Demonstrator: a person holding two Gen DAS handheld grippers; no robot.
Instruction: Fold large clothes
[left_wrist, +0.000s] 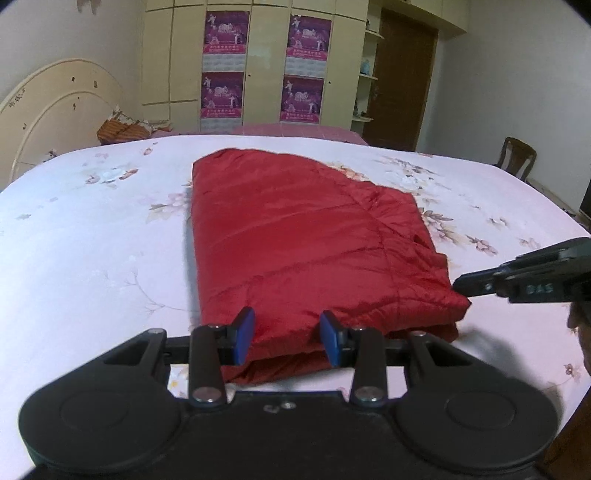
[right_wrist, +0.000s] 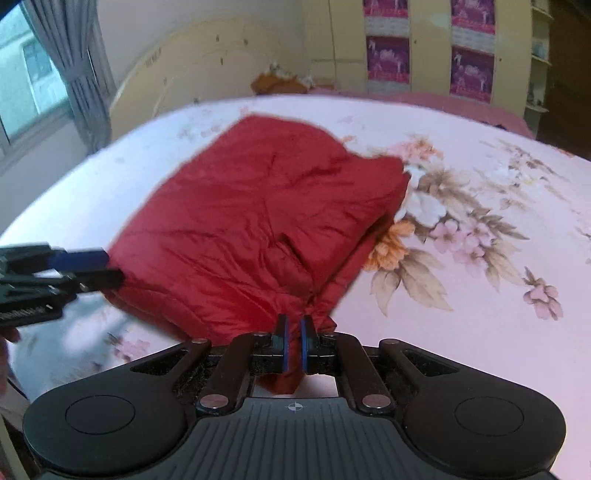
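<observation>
Soft, puffy, slippery red quilted jacket (left_wrist: 295, 251) on the bed (left_wrist: 92, 258): left claw (left_wrist: 286, 338) clamped on thick near hem, right claw (right_wrist: 293, 341) pinched on bunched corner; best gripped through all layers.

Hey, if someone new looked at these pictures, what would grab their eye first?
A bright red padded garment, folded into a thick block, lies mid-bed on the pale floral sheet. Both grippers hold its near edge: the left gripper around the thick fold, the right gripper pinching a corner.
</observation>
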